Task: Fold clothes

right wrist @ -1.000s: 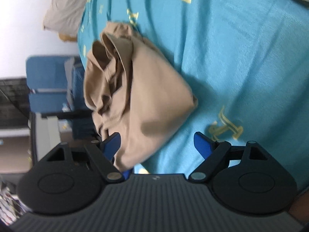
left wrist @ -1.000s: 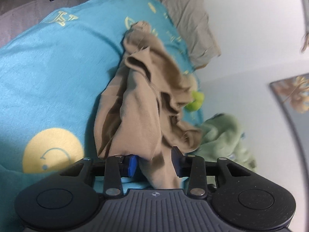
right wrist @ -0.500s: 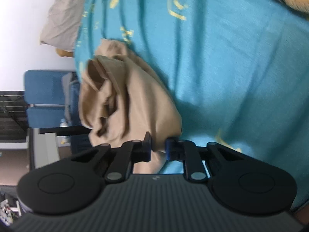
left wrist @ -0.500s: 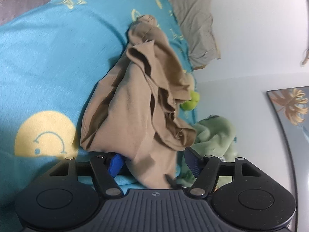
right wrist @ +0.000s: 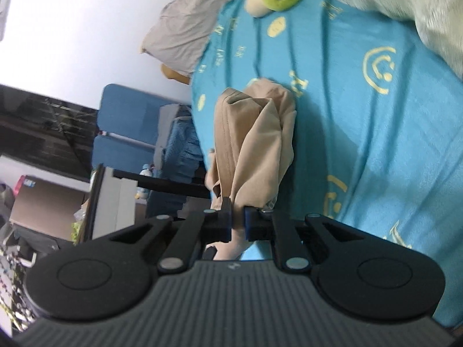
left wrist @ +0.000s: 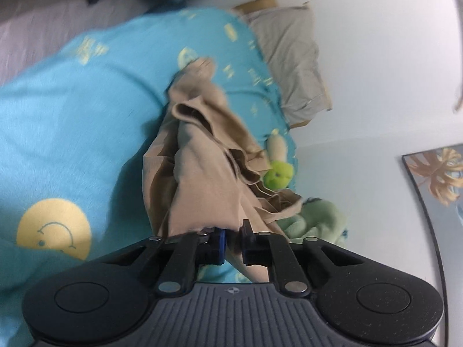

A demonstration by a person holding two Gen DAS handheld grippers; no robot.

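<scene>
Turquoise bedding printed with yellow smiley faces covers the bed (left wrist: 86, 121) on which this folding job is only getting under way. Taking the grey pillow (left wrist: 289, 57) at the head of the bed as the marker, the beige garment (left wrist: 202, 173) lies down the bed from it, still bunched and creased, with no flat panel and no clean fold line to be seen. The left tongs (left wrist: 231, 243) are closing, their pads pinching a near edge of the cloth; the right tongs (right wrist: 238, 219) are closing too, clamped on another gathered part of the same garment (right wrist: 254, 144). Judging by this, the grasp is made but everything else remains: the piece must be raised, shaken or spread flat, then folded.

From both wrist views the garment forms a long, narrow bundle. Its long axis runs from the tongs toward the pillow, the near end drawn taut into the pads, the far end resting on the bedding short of the pillow. An open, hem-like mouth shows near that far end; whether it is a waist, a sleeve or a neck cannot be told.

A green soft toy (left wrist: 277, 173) lies on the bedding between garment and pillow, off to one side, and a pale green blanket (left wrist: 312, 217) sits nearer the tongs than the pillow.
</scene>
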